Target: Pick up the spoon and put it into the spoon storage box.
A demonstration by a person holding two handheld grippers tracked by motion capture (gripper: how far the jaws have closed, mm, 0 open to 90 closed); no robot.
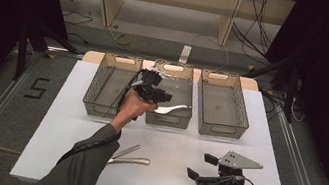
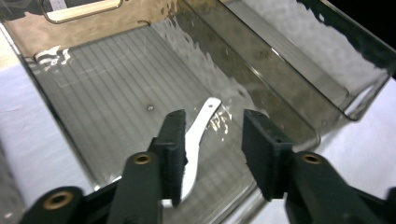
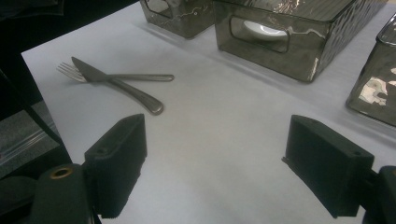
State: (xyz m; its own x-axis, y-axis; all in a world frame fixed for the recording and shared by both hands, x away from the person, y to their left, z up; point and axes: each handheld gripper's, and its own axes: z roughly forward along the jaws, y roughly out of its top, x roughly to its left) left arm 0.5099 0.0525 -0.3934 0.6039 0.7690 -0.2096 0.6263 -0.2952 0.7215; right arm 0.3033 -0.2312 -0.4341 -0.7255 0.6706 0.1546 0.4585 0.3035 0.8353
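Observation:
My left gripper [image 1: 164,95] hovers open over the middle smoky plastic bin [image 1: 168,120]. A white spoon [image 1: 173,108] lies in that bin. In the left gripper view the spoon [image 2: 204,116] rests on the ribbed bin floor [image 2: 116,88], its bowl end running under the left jaw of my open left gripper [image 2: 212,126]. My right gripper [image 1: 201,165] is held open low over the white mat near the front right, with nothing between its jaws [image 3: 215,135]. A fork [image 3: 140,77] and a knife [image 3: 121,88] lie crossed on the mat.
Three bins stand in a row at the back: left bin [image 1: 104,108], middle, and right bin [image 1: 220,128]. The fork [image 1: 127,150] and knife [image 1: 133,160] lie beside the left forearm. The white mat [image 1: 174,145] covers the table.

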